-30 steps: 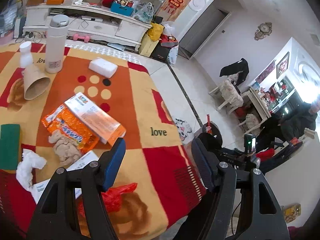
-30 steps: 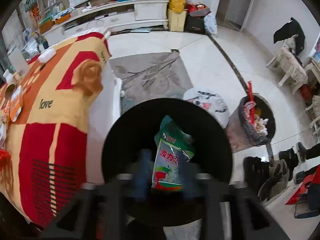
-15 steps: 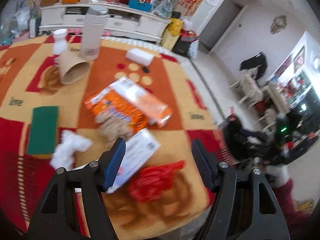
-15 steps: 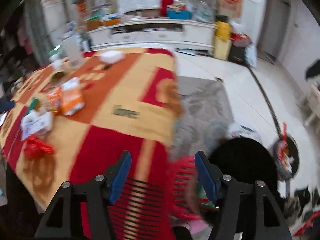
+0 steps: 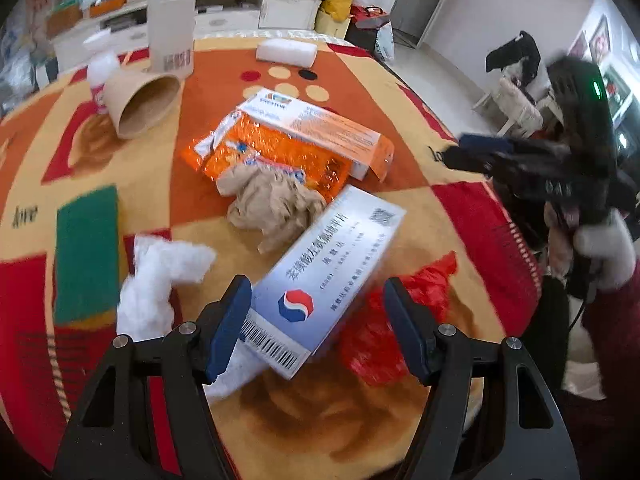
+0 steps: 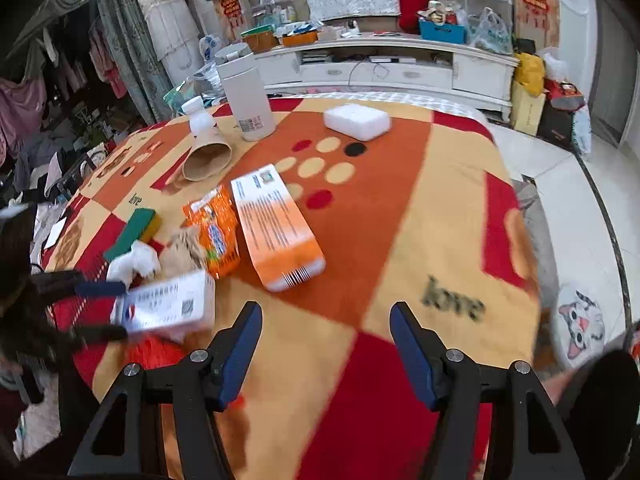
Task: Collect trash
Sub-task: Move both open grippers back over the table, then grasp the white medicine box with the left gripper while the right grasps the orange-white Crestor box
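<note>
Trash lies on the red and orange tablecloth [image 5: 420,216]. My left gripper [image 5: 320,328] is open, its fingers on either side of the near end of a white medicine box [image 5: 332,276]. Beside the box are a red plastic scrap [image 5: 384,332], a white tissue wad [image 5: 156,280], brown crumpled paper [image 5: 272,204], an orange snack wrapper [image 5: 272,156] and an orange-white carton [image 5: 328,132]. My right gripper [image 6: 326,356] is open and empty above the cloth [image 6: 400,240], to the right of the same white box [image 6: 168,304] and carton [image 6: 276,224].
A tipped paper cup [image 5: 140,102], green sponge [image 5: 86,252], white block [image 5: 286,52], small bottle [image 6: 200,118] and tall white flask [image 6: 246,94] stand farther back. A black bin [image 6: 600,392] is at the right table edge. A white cabinet [image 6: 400,68] lines the wall.
The right gripper swung from over the black bin back over the table, empty. The left gripper moved in over the trash pile, and now straddles the white box.
</note>
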`<state>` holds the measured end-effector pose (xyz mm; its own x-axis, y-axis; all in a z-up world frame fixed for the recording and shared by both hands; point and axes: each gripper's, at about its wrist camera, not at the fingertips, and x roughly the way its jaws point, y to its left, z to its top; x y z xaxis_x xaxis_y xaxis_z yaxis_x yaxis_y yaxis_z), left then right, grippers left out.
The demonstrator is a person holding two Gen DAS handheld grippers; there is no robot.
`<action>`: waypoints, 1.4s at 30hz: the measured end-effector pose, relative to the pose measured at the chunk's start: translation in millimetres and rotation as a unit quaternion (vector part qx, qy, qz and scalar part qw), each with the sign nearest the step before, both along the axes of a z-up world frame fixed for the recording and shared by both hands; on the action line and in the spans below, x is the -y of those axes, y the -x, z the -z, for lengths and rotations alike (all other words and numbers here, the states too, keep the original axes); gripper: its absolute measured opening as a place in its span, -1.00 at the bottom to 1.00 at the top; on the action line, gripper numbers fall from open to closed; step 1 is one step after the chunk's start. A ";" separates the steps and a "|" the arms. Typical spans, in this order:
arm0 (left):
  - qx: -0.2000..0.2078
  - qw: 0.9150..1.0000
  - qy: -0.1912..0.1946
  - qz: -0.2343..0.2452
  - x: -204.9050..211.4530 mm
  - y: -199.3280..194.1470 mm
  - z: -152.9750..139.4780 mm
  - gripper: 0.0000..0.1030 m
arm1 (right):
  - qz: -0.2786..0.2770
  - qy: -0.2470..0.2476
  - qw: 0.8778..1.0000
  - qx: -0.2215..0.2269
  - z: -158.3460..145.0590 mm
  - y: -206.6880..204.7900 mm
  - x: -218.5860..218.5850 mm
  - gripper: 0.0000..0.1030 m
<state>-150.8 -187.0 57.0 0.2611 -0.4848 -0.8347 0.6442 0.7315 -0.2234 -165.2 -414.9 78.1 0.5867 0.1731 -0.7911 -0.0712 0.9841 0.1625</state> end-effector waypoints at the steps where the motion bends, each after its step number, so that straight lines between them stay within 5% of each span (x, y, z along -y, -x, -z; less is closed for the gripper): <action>1: 0.000 1.000 -0.003 0.004 2.8 -2.3 1.0 0.31 | -0.006 0.001 1.000 -0.002 1.3 -12.1 -6.3 0.30; 13: 0.013 0.995 -0.061 0.072 45.5 -12.1 18.0 0.31 | -0.058 0.036 0.996 -0.058 32.3 -107.4 -41.7 0.33; 19: -0.027 0.998 -0.034 0.049 36.5 -22.7 20.8 0.14 | -0.076 0.011 0.995 -0.064 40.6 -133.0 -55.4 0.35; 27: -0.038 0.999 0.011 -0.031 16.1 -22.5 13.4 -0.34 | -0.057 0.044 0.995 -0.064 48.6 -114.3 -45.6 0.22; 31: -0.028 0.999 0.003 -0.023 17.6 -13.3 12.7 -0.32 | -0.025 0.035 0.997 -0.067 43.3 -79.9 -11.4 0.18; 36: -0.014 0.999 -0.027 0.014 31.1 -4.9 14.9 0.03 | -0.002 0.044 0.996 -0.082 42.8 -35.3 15.0 0.19; 42: 0.021 0.994 -0.102 0.033 57.6 -2.7 19.9 0.07 | 0.006 0.056 0.994 -0.094 53.4 -12.0 20.0 0.23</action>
